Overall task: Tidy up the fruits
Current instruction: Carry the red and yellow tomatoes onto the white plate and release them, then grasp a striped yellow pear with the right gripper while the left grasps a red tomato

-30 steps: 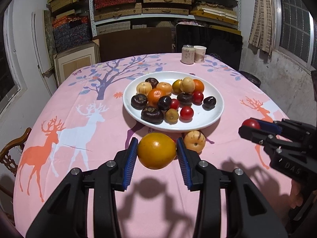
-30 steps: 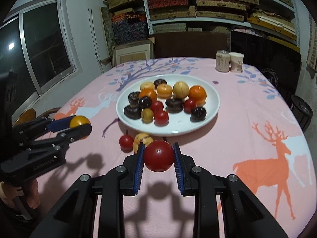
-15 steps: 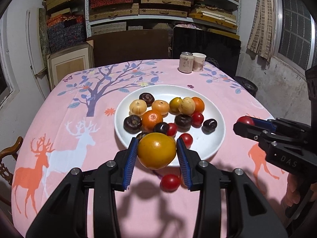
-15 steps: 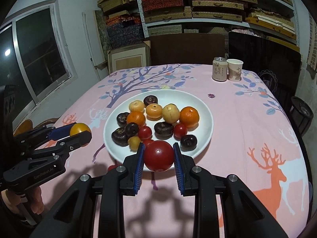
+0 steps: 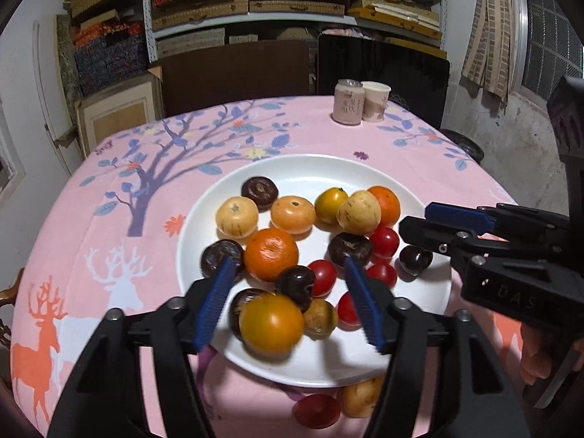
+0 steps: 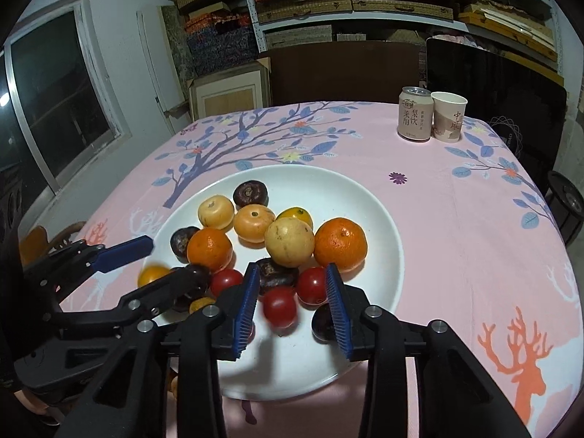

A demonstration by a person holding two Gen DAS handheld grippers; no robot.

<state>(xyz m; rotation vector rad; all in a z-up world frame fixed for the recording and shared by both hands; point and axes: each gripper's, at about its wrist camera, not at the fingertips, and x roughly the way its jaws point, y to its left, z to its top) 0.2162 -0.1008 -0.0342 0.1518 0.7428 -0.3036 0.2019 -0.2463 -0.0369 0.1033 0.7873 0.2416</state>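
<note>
My left gripper (image 5: 288, 303) has its jaws opening, and the yellow-orange fruit (image 5: 272, 323) sits between the blue pads without either pad pressing on it, low over the near rim of the white plate (image 5: 419, 314). My right gripper (image 6: 292, 306) is opening too; the red tomato (image 6: 279, 308) is blurred in the gap between its pads, free of both, above the plate's near side. Raised letters on the right gripper's black body, seen from the left wrist view, read "DAS". The plate holds a heap of fruit just ahead of both jaws: two oranges, pale yellow round fruits, dark brown ones and several small red tomatoes. Off the plate, just beside its near edge, a red tomato on the cloth (image 5: 317, 410) lies touching a pale yellow fruit (image 5: 361, 398). The plate rests on a pink tablecloth (image 6: 456, 219) printed with orange and white deer and a blue-leaved tree. At the far edge a pink drink can (image 6: 414, 118) with Chinese characters stands just beside a paper cup (image 6: 449, 121) that also bears characters. Beyond the table are dark chair backs, shelves (image 6: 346, 0) stacked with flat woven and red boxes, and a window (image 6: 58, 102) on the left wall.
</note>
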